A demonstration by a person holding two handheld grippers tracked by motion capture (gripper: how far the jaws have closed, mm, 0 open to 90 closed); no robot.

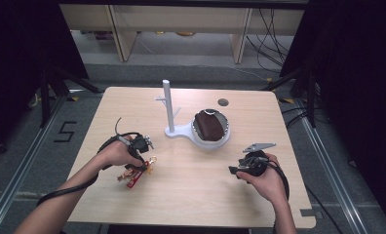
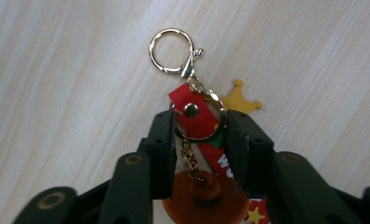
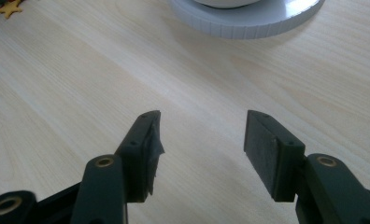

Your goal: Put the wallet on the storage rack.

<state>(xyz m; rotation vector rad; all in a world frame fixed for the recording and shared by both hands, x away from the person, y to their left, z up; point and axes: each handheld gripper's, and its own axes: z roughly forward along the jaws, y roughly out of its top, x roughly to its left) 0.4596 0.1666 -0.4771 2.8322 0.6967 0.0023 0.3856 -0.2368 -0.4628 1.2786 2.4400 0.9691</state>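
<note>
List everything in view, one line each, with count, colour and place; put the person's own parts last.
table: one, light wood, centre of the high view.
keychain: one, red strap with gold ring and clasp, an orange-brown charm and a yellow star piece, lying on the table at front left, between the left tool's jaws.
stand: one, white, an upright post with short pegs on a round tray base, at the table's middle.
pouch: one, dark brown, resting in the stand's round tray.
round hole: one, dark, in the tabletop behind the tray.
shelving: pale wood, on the floor beyond the table.
left tool: one, black, jaws either side of the keychain's strap.
right tool: one, black, jaws apart over bare table at front right.
</note>
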